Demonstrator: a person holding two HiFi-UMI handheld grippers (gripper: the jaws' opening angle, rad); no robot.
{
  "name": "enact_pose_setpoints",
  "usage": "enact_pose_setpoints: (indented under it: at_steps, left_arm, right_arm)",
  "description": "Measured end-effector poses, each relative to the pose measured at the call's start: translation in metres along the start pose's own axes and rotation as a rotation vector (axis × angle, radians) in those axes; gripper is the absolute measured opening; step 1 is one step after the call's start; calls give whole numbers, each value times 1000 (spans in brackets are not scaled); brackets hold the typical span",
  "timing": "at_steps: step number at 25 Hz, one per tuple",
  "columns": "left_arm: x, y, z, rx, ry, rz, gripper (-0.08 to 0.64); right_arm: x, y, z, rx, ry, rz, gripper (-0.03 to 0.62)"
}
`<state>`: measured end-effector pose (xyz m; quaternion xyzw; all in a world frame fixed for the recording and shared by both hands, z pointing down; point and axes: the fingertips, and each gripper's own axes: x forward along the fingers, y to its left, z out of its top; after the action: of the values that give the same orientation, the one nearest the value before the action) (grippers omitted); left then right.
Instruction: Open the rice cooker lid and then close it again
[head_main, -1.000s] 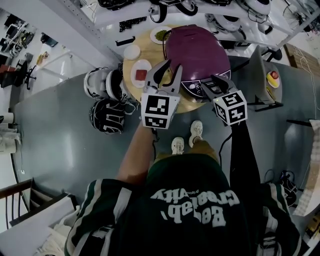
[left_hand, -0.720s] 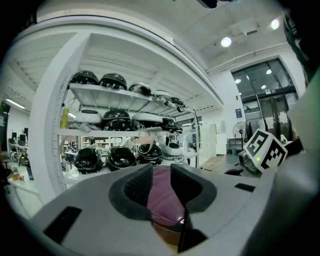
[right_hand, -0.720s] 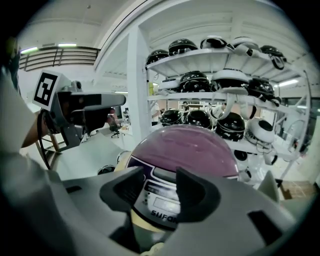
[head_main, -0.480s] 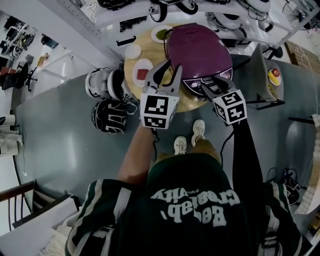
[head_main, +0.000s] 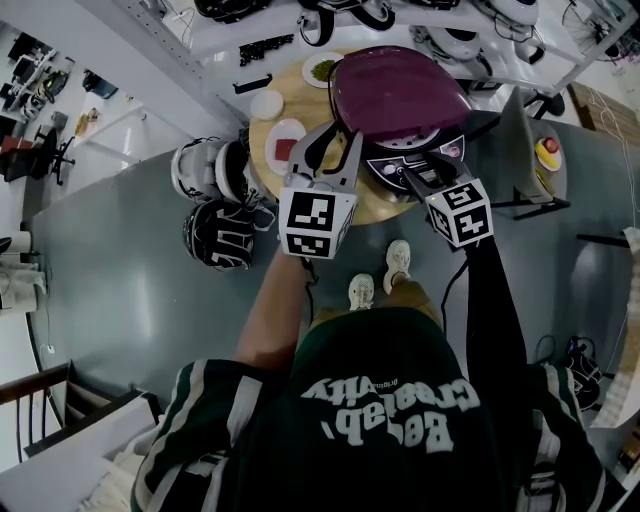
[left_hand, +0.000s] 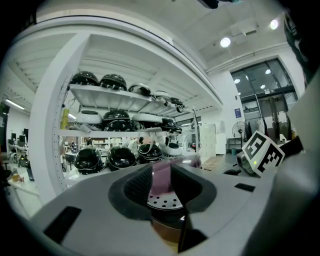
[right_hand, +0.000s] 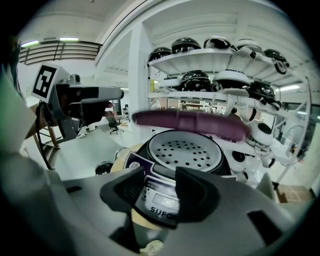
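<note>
The lid (head_main: 400, 95) has swung up since the earlier frame and now tilts open above the cooker (head_main: 405, 165), baring its perforated underside (right_hand: 186, 152). The cooker stands at the far side of the round counter (head_main: 372, 207). On its front panel, white lettering (right_hand: 160, 204) begins "SU"; the rest is unclear. The print on the person's shirt back (head_main: 390, 405) appears upside down and is hard to read.

The left gripper (head_main: 338, 140) reaches in just left of the cooker on a bare forearm, its jaws apart and holding nothing. The right gripper (head_main: 425, 170), on a dark-sleeved arm, tips down over the panel, its jaws also apart and empty.
</note>
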<state>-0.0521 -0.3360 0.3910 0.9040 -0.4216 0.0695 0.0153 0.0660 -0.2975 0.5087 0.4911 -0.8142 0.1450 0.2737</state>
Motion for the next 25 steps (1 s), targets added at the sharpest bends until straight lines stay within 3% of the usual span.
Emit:
enact_pose_setpoints:
  at_steps: [16,25]
  left_arm:
    - [-12,0,-9,11,20,11,104]
    - [-9,3,-8,-1,27,23,105]
  right_arm:
    - [1,1,-1,30,-6,17,206]
    - [0,-1,0,30,-71,-12,199]
